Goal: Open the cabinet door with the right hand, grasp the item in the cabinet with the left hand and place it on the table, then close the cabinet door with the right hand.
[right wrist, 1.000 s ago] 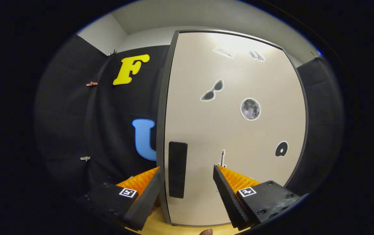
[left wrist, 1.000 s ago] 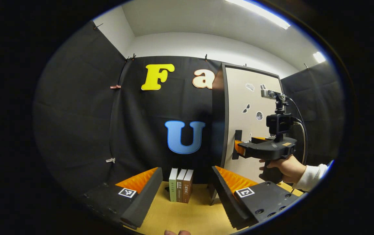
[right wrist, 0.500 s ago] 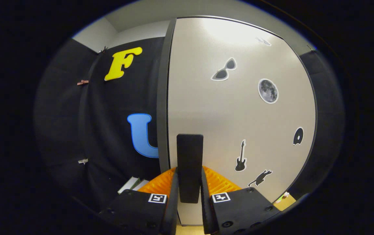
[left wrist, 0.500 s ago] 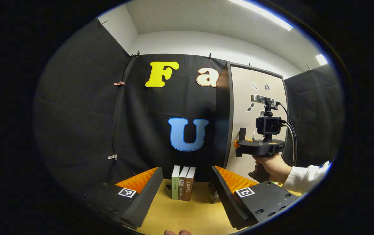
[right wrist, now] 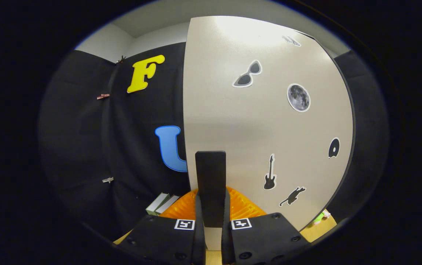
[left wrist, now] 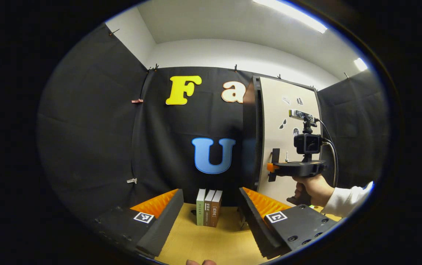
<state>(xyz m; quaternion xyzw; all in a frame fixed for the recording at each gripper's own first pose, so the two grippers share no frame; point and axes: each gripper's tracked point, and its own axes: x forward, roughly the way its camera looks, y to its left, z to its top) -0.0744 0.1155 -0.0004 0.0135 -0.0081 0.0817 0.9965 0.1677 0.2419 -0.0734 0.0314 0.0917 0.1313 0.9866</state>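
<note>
A tall cabinet (left wrist: 249, 140) with a beige, stickered door (left wrist: 282, 140) stands at the right of the left gripper view. My right gripper (right wrist: 213, 198) is shut on the door's black vertical handle (right wrist: 211, 176), both fingers pressing its sides. Seen from the left gripper view, that right gripper (left wrist: 271, 171) meets the handle (left wrist: 275, 156), held by a hand (left wrist: 312, 187) in a white sleeve. The door (right wrist: 262, 121) stands slightly swung out from the cabinet. My left gripper (left wrist: 211, 193) is open over the wooden table (left wrist: 203, 243), with nothing between its fingers. The cabinet's inside is hidden.
Three upright books (left wrist: 209, 208) stand on the table against the black cloth wall, just left of the cabinet; in the right gripper view the books (right wrist: 161, 202) show at lower left. A small green object (right wrist: 319, 217) lies on the table right of the door.
My right gripper moved onto the handle and shut on it. The door has begun to swing out toward me. My left gripper has stayed open and nearly still.
</note>
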